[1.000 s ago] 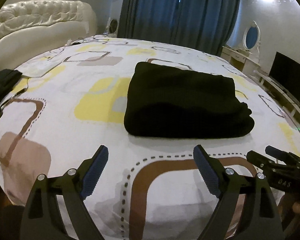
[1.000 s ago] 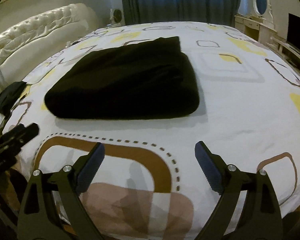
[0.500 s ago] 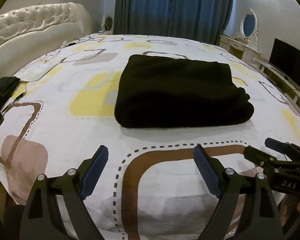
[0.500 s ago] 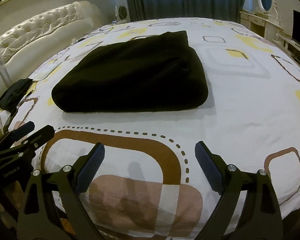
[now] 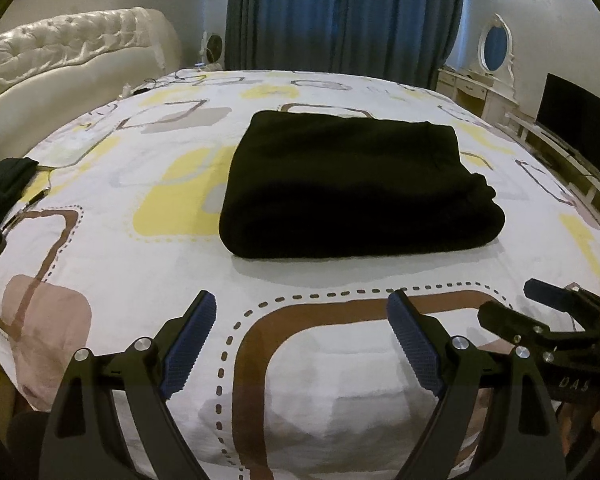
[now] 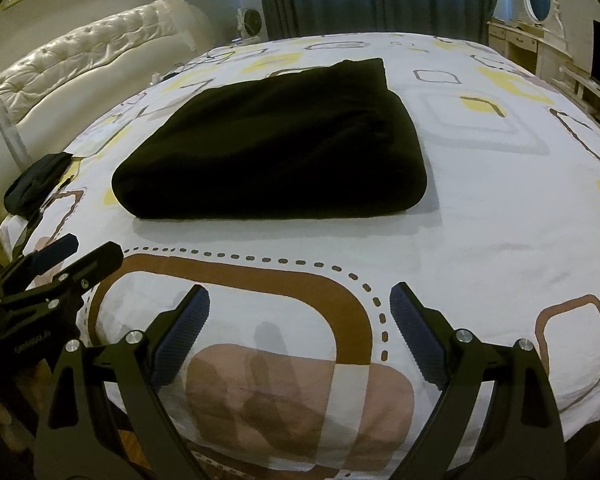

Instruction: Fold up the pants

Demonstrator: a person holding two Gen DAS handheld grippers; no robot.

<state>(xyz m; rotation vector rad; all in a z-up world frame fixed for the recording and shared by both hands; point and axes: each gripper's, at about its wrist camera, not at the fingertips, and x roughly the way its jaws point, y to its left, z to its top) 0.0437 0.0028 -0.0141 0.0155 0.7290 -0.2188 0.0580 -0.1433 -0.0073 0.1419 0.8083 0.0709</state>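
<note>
One pair of black pants [image 5: 352, 188] lies folded into a thick, soft rectangle mid-bed; the quilted bedspread [image 5: 324, 384] bears yellow, brown and pink squares; left gripper [image 5: 302, 340] and right gripper [image 6: 300, 336], ribbed blue pads, both spread apart, empty, near the bed's edge.

Left tool [image 5: 302, 338], right tool [image 6: 300, 332] — both agape, empty.
</note>
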